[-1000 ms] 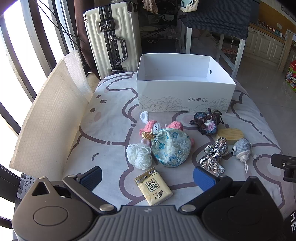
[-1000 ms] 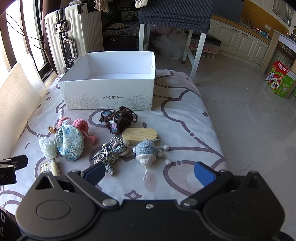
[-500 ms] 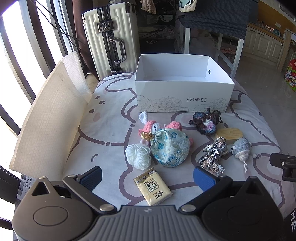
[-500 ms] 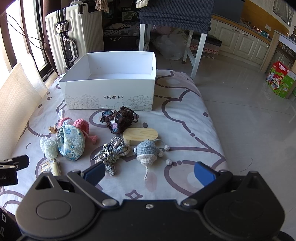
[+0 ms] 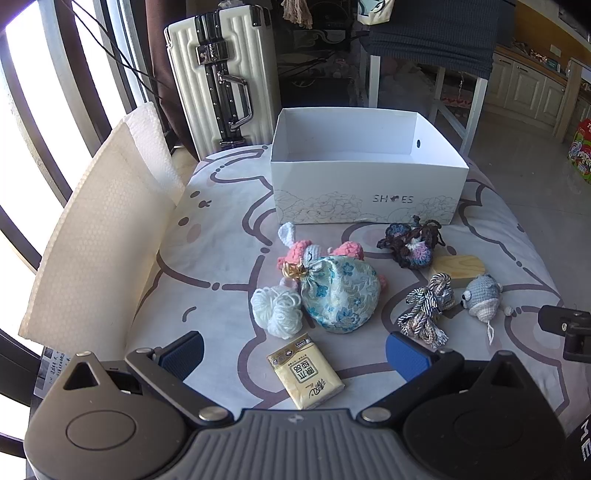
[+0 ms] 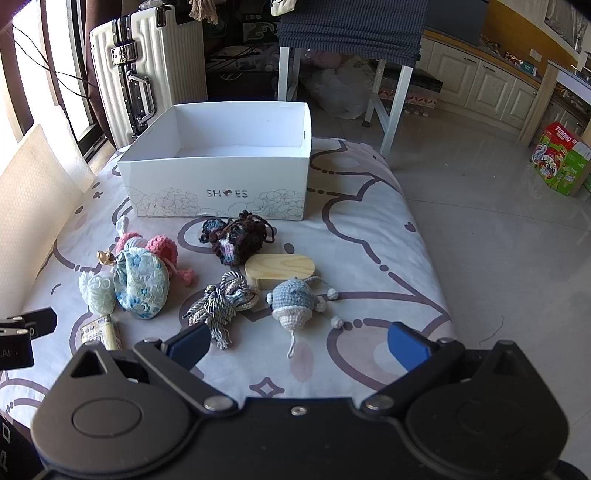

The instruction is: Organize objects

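Note:
An open white shoe box (image 5: 365, 184) (image 6: 221, 184) stands at the back of the patterned cloth. In front of it lie a pink crochet toy (image 5: 301, 251), a blue floral pouch (image 5: 340, 293) (image 6: 142, 284), a white yarn ball (image 5: 277, 310), a yellow tissue pack (image 5: 304, 369), a dark crochet piece (image 5: 410, 245) (image 6: 238, 236), a wooden block (image 5: 458, 267) (image 6: 280, 269), a cord bundle (image 5: 428, 312) (image 6: 221, 301) and a grey crochet mouse (image 5: 480, 299) (image 6: 295, 302). My left gripper (image 5: 293, 356) is open above the tissue pack. My right gripper (image 6: 299, 345) is open just short of the mouse.
A white bubble-wrap sheet (image 5: 96, 251) stands along the cloth's left edge. A white suitcase (image 5: 221, 77) and a chair (image 6: 351, 33) stand behind the box. Bare floor lies to the right with a colourful carton (image 6: 559, 158).
Both views have shifted only slightly. No object has moved and both grippers stay open.

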{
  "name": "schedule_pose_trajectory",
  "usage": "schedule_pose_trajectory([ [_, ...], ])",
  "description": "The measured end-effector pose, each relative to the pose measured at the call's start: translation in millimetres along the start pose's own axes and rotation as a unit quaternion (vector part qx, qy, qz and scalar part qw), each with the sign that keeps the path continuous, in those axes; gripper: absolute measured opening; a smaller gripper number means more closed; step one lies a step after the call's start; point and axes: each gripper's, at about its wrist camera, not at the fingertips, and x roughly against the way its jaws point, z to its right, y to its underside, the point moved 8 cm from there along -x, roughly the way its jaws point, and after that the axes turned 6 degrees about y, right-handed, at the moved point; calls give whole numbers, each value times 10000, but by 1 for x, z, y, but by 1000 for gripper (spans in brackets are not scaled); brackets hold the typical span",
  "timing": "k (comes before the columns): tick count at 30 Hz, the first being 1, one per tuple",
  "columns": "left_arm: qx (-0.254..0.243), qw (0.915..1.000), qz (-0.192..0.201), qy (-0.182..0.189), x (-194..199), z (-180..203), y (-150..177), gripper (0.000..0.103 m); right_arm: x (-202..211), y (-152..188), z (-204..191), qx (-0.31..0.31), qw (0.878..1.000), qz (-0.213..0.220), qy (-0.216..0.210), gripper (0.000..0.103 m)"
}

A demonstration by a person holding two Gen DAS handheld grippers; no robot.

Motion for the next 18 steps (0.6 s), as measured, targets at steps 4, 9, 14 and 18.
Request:
schedule_pose_trajectory([
  [4, -2, 10000, 2, 3, 0, 0, 0, 103, 0, 0, 0, -23, 10000, -6, 16, 103],
  [9, 3, 10000, 0, 4, 0, 0, 0, 103, 0, 0, 0, -48, 10000, -11, 37, 103],
  [14, 1, 10000, 3, 3, 1, 0, 0, 103, 0, 0, 1, -76, 10000, -17, 62, 103],
  [18, 1, 10000, 3, 2, 1, 0, 0, 103, 0, 0, 1, -92, 9999, -21, 73, 103],
])
